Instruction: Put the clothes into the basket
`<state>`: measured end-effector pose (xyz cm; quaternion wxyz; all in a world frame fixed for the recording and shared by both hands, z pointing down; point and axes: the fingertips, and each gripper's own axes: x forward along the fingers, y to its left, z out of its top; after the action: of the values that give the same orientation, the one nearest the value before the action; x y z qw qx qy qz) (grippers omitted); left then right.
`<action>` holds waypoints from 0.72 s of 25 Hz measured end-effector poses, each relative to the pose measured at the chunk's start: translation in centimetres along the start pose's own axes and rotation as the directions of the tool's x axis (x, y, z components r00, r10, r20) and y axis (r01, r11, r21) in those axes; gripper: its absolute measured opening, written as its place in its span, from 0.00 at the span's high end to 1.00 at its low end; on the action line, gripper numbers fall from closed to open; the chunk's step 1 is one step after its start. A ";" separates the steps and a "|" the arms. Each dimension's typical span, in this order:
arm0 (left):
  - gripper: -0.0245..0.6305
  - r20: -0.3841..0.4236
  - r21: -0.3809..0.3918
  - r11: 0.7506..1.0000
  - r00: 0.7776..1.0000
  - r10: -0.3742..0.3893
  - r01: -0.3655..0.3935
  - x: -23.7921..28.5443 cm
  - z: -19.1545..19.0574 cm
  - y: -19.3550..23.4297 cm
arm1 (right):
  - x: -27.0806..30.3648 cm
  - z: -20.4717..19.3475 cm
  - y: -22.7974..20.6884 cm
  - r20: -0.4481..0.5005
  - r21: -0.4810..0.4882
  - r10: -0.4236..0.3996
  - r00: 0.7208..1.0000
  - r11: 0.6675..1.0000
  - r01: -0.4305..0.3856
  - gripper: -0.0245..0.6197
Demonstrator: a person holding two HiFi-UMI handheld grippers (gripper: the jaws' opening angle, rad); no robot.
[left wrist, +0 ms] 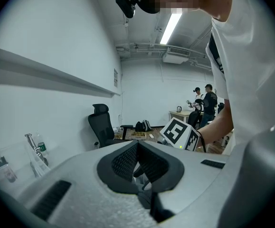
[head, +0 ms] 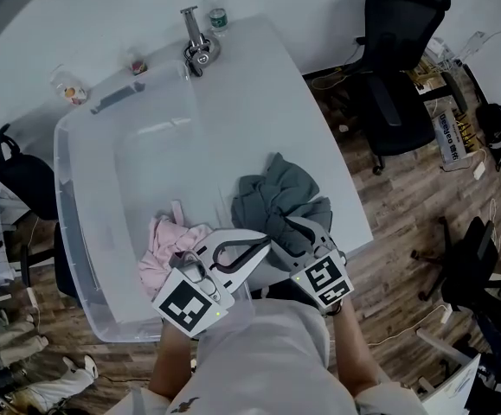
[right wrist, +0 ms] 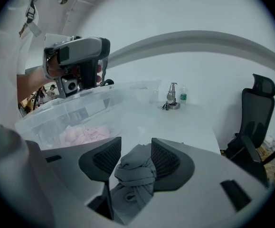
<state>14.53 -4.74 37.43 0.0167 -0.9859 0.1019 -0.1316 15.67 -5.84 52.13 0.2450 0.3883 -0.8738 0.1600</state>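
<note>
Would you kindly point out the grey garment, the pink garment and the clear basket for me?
grey garment (head: 276, 197), head view, middle of the crumpled cloth.
pink garment (head: 165, 245), head view, centre of the heap.
clear basket (head: 138, 158), head view, its bare floor.

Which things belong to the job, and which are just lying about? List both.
Job: clear plastic bin; pink garment inside it; grey garment on the white table.
Lying about: metal tap; green-labelled bottle; black office chair.
</note>
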 end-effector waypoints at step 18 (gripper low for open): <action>0.96 -0.067 -0.019 1.000 0.998 -0.018 0.017 1.2 -1.0 0.0 | 5.0 -6.8 -0.4 -0.199 -0.046 0.071 0.977 0.996 -0.082 0.39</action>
<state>15.42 -5.03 38.66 0.0029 -0.9819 0.0949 -0.1637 15.11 -5.89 60.52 0.3344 0.3300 -0.8635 0.1834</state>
